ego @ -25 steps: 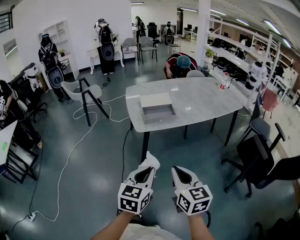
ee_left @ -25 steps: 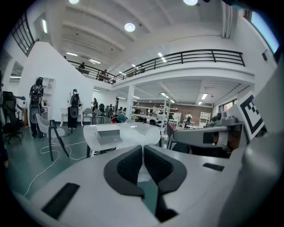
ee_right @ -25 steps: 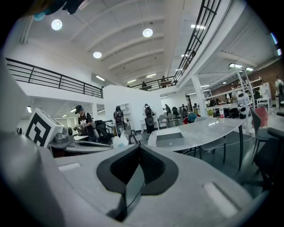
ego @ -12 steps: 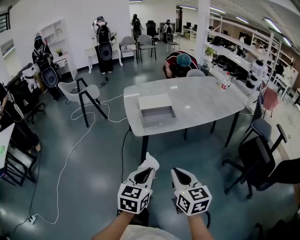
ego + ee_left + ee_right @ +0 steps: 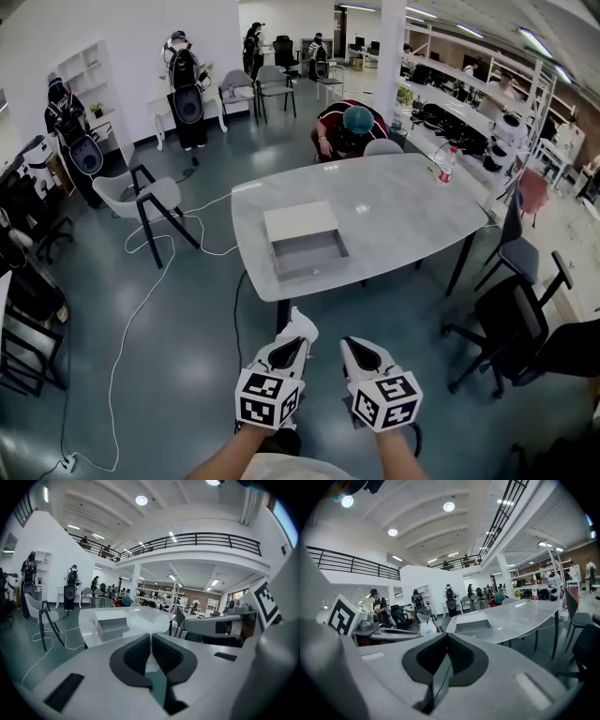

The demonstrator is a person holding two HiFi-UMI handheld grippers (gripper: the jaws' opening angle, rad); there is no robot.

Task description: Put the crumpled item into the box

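An open grey box (image 5: pixel 307 253) with its lid (image 5: pixel 298 221) folded back lies at the near left of a pale marble table (image 5: pixel 403 206). My left gripper (image 5: pixel 300 330) is low in the head view, short of the table, shut on a white crumpled item (image 5: pixel 303 322) that pokes out past its tips. In the left gripper view the crumpled item (image 5: pixel 151 619) bulges beyond the closed left gripper (image 5: pixel 151 637), with the box (image 5: pixel 110 626) farther ahead. My right gripper (image 5: pixel 350 346) is beside it, shut and empty. The right gripper view shows the closed right gripper (image 5: pixel 446 637), the box (image 5: pixel 472 626) and the crumpled item (image 5: pixel 426 629).
A person in a teal cap (image 5: pixel 358 120) sits at the table's far side. A bottle (image 5: pixel 447 164) stands at its right end. A black office chair (image 5: pixel 511 323) is at the right, a grey chair (image 5: pixel 142 197) at the left. White cable (image 5: pixel 141 300) trails over the floor.
The table and box have come nearer and lower in the head view as I walk towards them. Both grippers keep their places and states.
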